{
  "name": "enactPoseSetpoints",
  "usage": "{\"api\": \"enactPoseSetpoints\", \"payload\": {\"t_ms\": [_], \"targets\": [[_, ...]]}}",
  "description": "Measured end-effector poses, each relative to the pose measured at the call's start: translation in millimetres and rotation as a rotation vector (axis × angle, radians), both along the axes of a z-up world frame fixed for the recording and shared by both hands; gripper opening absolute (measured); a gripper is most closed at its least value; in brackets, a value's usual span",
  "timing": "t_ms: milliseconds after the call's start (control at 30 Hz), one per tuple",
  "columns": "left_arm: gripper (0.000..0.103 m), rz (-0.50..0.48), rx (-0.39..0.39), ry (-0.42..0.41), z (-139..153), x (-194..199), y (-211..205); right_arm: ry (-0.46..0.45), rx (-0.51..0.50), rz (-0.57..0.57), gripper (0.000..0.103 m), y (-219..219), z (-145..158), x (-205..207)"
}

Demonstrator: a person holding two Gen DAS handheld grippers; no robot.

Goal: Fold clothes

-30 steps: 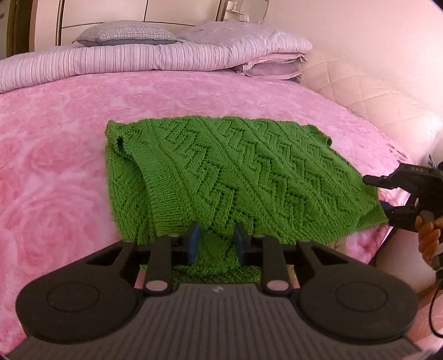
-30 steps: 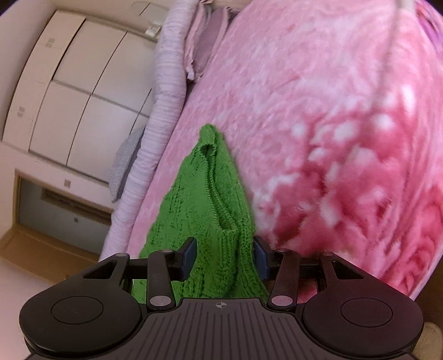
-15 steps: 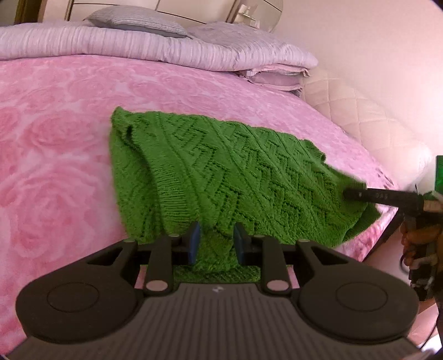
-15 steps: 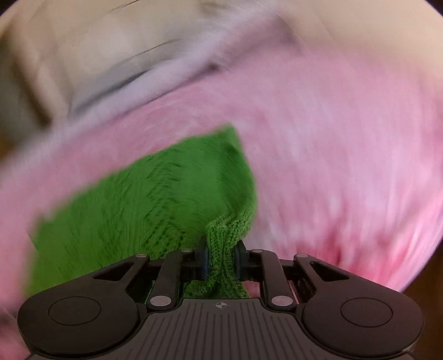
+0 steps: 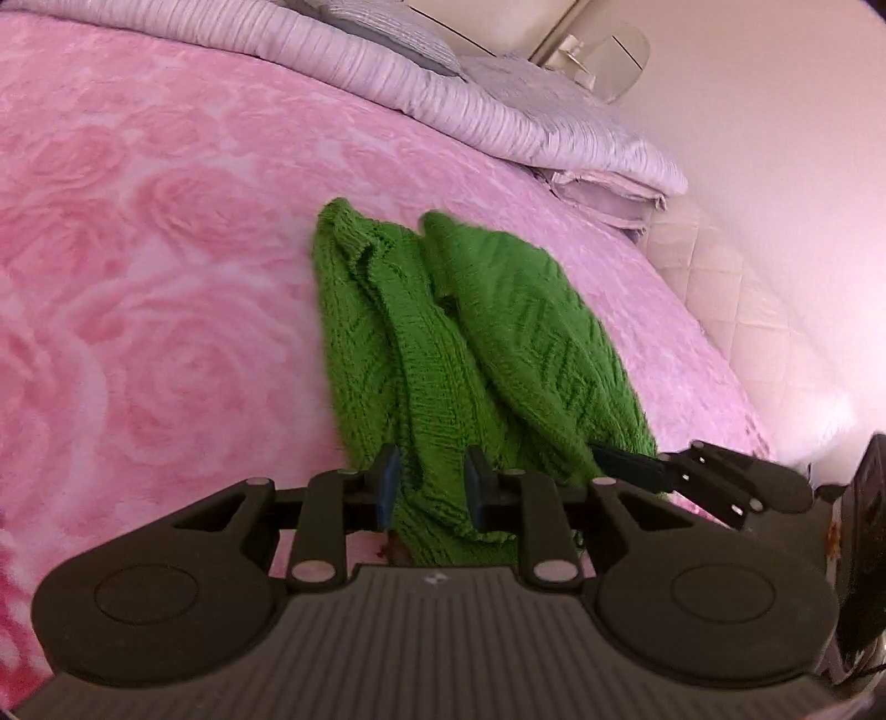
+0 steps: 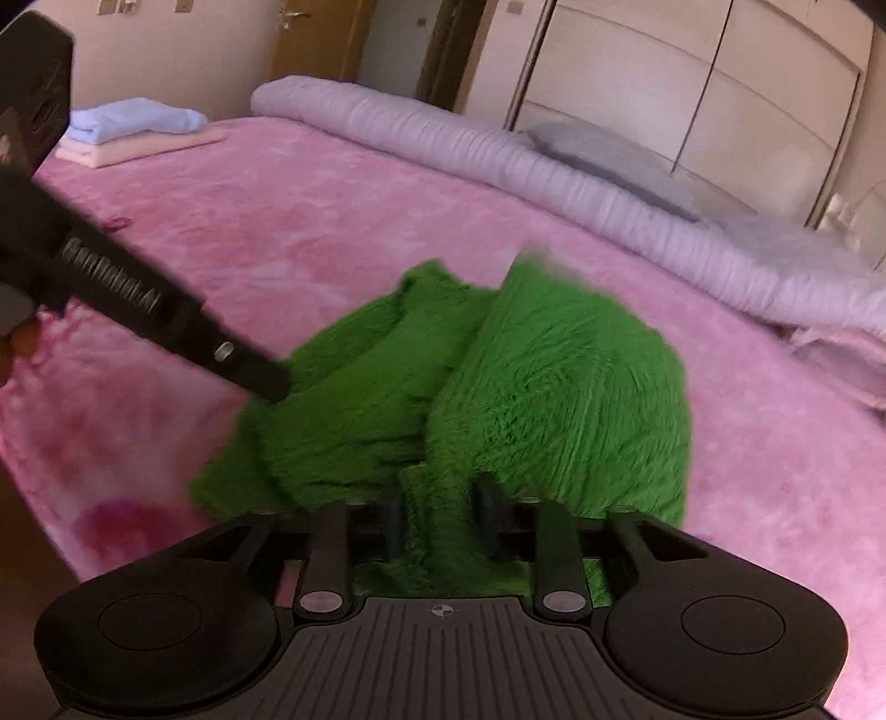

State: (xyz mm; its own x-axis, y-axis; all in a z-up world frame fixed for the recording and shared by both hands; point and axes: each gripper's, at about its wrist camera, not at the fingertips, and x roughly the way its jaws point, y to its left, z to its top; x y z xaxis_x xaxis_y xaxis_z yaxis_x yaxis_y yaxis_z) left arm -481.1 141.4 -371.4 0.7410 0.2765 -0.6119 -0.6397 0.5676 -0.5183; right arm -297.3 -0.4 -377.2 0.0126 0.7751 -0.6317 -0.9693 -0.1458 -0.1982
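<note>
A: Start at the left gripper (image 5: 429, 487). What sits between its fingers?

B: The near edge of the green sweater (image 5: 459, 354). The jaws are closing, and the knit fills the gap between the blue pads, so it grips the sweater. The left view also shows the right gripper (image 5: 628, 464) coming in from the right, its tip against the sweater's near right corner.

A: And from the right gripper's (image 6: 440, 515) own camera?

B: Its jaws are opening with sweater (image 6: 498, 387) bunched between them; the blur hides whether the pads press on the knit. The left gripper (image 6: 271, 382) slants in from the left, its tip at the sweater's left edge.

A: Where is the sweater?

B: Folded lengthwise on the pink blanket (image 5: 166, 288), its near end at the bed's edge.

A: Anything only one view has?

B: The right view alone shows folded towels (image 6: 130, 130) far left of the sweater, and a door (image 6: 321, 41). Both show the lilac rolled duvet (image 6: 498, 166) beyond it.
</note>
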Motion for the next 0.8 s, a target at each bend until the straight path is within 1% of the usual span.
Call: {"api": "enactPoseSetpoints", "payload": {"t_ms": [33, 67, 167, 233, 267, 333, 400, 433, 467, 533, 567, 600, 633, 733, 800], "targets": [[0.02, 0.004, -0.001, 0.001, 0.7, -0.7, 1.3, 0.031, 0.007, 0.001, 0.04, -2.6, 3.7, 2.4], [0.02, 0.007, -0.003, 0.004, 1.3, -0.4, 2.7, 0.08, 0.015, -0.009, 0.041, -5.8, 9.4, 9.0], [0.02, 0.003, -0.013, 0.0, 3.8, 0.5, 5.5, 0.261, 0.053, -0.081, 0.041, -15.6, 29.9, 43.2], [0.02, -0.007, -0.026, -0.014, 6.0, 3.1, 5.8, 0.379, 0.083, -0.178, 0.041, -19.8, 40.5, 76.5], [0.02, -0.011, -0.036, -0.023, 6.4, 6.0, 6.9, 0.433, 0.077, -0.245, 0.041, -18.3, 42.7, 94.8], [0.02, -0.015, -0.062, -0.047, 6.9, 15.2, 11.5, 0.559, 0.014, -0.418, 0.041, -9.3, 36.7, 140.9], [0.022, -0.014, -0.087, -0.07, 6.8, 25.2, 16.6, 0.69, -0.056, -0.54, 0.041, 1.0, 22.2, 181.4], [0.023, -0.01, -0.102, -0.083, 6.2, 30.8, 20.1, 0.769, -0.069, -0.581, 0.041, 5.9, 14.2, 198.7], [0.025, -0.004, -0.118, -0.098, 5.5, 36.3, 23.8, 0.874, -0.069, -0.604, 0.041, 10.9, 6.4, 215.3], [0.027, 0.013, -0.156, -0.129, 2.2, 46.1, 33.0, 1.071, -0.068, -0.616, 0.041, 26.5, -7.1, 234.9], [0.027, 0.026, -0.175, -0.141, 0.5, 50.7, 38.2, 1.131, -0.072, -0.616, 0.041, 37.0, -10.0, 243.0], [0.027, 0.045, -0.194, -0.148, -1.1, 55.2, 44.7, 1.174, -0.079, -0.613, 0.041, 48.5, -11.2, 250.9], [0.027, 0.063, -0.211, -0.156, -2.8, 59.6, 51.4, 1.193, -0.088, -0.596, 0.041, 62.0, -12.2, 255.6], [0.03, 0.104, -0.238, -0.176, -8.7, 73.0, 73.6, 1.176, -0.144, -0.54, 0.041, 93.9, -15.5, 268.6], [0.033, 0.115, -0.258, -0.189, -14.9, 82.7, 88.1, 1.174, -0.156, -0.506, 0.044, 105.1, -18.7, 274.8]]}}
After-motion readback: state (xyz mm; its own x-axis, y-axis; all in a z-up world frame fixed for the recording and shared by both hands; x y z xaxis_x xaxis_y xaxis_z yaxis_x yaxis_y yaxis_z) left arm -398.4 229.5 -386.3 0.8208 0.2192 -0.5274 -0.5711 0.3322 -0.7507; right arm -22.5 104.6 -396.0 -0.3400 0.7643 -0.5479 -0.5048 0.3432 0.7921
